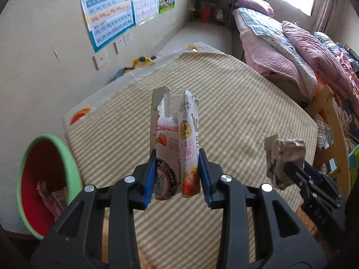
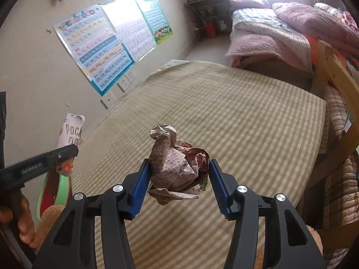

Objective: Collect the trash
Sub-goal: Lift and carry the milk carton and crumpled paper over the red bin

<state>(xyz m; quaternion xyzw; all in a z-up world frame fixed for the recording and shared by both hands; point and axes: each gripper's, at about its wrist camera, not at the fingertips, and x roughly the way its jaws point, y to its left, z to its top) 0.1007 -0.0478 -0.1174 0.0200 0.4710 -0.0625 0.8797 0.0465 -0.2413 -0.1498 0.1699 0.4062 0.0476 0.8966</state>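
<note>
My left gripper (image 1: 177,174) is shut on a torn pink strawberry snack box (image 1: 175,139), held upright above the striped mat (image 1: 235,116). Seen from the right wrist, that same box (image 2: 70,132) pokes up at the left edge, with the left gripper's fingers (image 2: 44,159) clamped on it. My right gripper (image 2: 178,183) is shut on a crumpled ball of printed paper (image 2: 177,165), lifted off the mat (image 2: 235,123). In the left wrist view the paper ball (image 1: 282,161) hangs at the right. A green bin with a red inside (image 1: 44,179) stands lower left and holds some wrappers.
Posters (image 1: 107,11) and wall sockets (image 1: 121,43) cover the left wall. A bed piled with pink quilts (image 1: 291,49) and a wooden frame (image 1: 336,134) bound the right side. Yellow toys (image 1: 143,61) lie by the wall beyond the mat. A person's hand (image 2: 22,219) grips the left tool.
</note>
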